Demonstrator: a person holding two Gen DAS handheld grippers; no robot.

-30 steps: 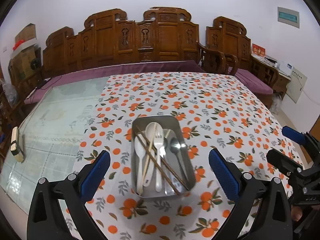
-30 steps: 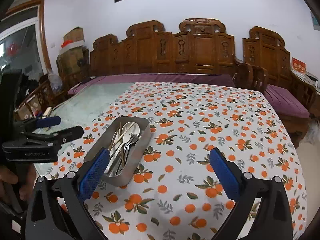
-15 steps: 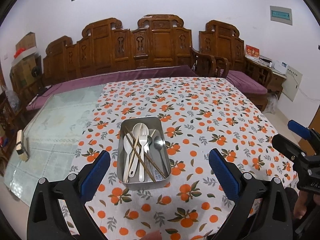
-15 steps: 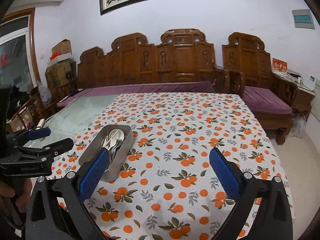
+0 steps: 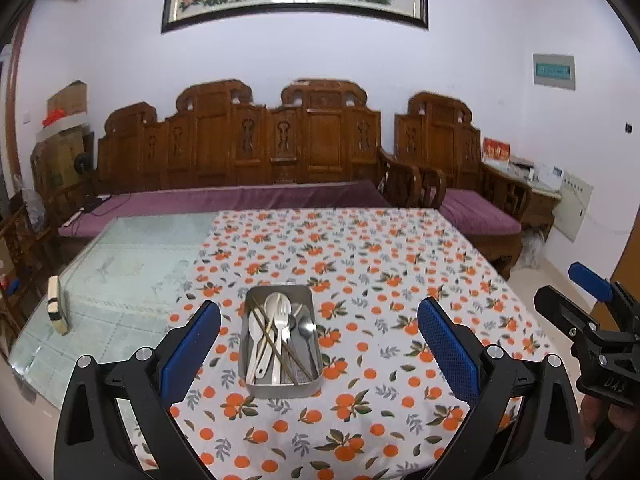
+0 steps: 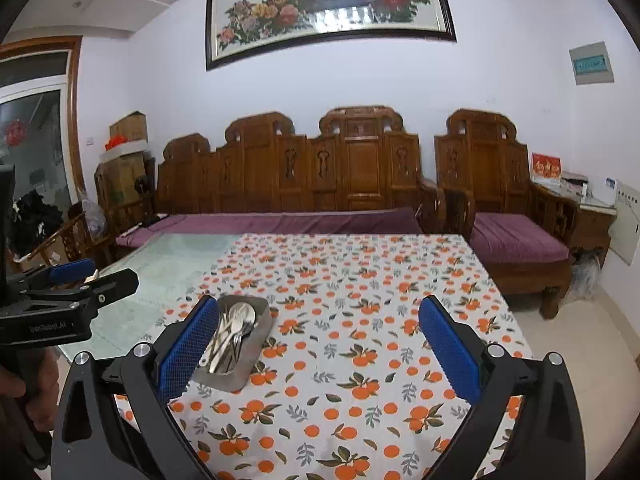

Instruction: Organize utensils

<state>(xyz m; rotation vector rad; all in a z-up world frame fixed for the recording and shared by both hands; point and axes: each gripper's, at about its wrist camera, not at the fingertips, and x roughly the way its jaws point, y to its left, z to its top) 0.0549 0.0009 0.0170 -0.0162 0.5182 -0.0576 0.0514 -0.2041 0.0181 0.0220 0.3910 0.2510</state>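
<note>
A metal tray (image 5: pixel 256 386) lies on the orange-patterned tablecloth (image 5: pixel 380 280). It holds white plastic spoons (image 5: pixel 255 334), a white fork (image 5: pixel 282 322), a metal spoon (image 5: pixel 307 330) and brown chopsticks (image 5: pixel 280 344). My left gripper (image 5: pixel 320 354) is open and empty, raised well back from the tray. My right gripper (image 6: pixel 320 354) is open and empty, to the right of the tray (image 6: pixel 256 354). Each gripper also shows in the other's view: the right gripper (image 5: pixel 592 312) and the left gripper (image 6: pixel 76 280).
Bare glass tabletop (image 5: pixel 120 280) lies left of the cloth, with a small block (image 5: pixel 56 306) at its edge. A carved wooden bench (image 5: pixel 280 152) with purple cushions stands behind the table, and a wooden chair (image 6: pixel 512 208) at the right.
Both grippers have pulled back and up from the table; the tray looks smaller and farther. The utensils in the tray have not moved. Both grippers stay open.
</note>
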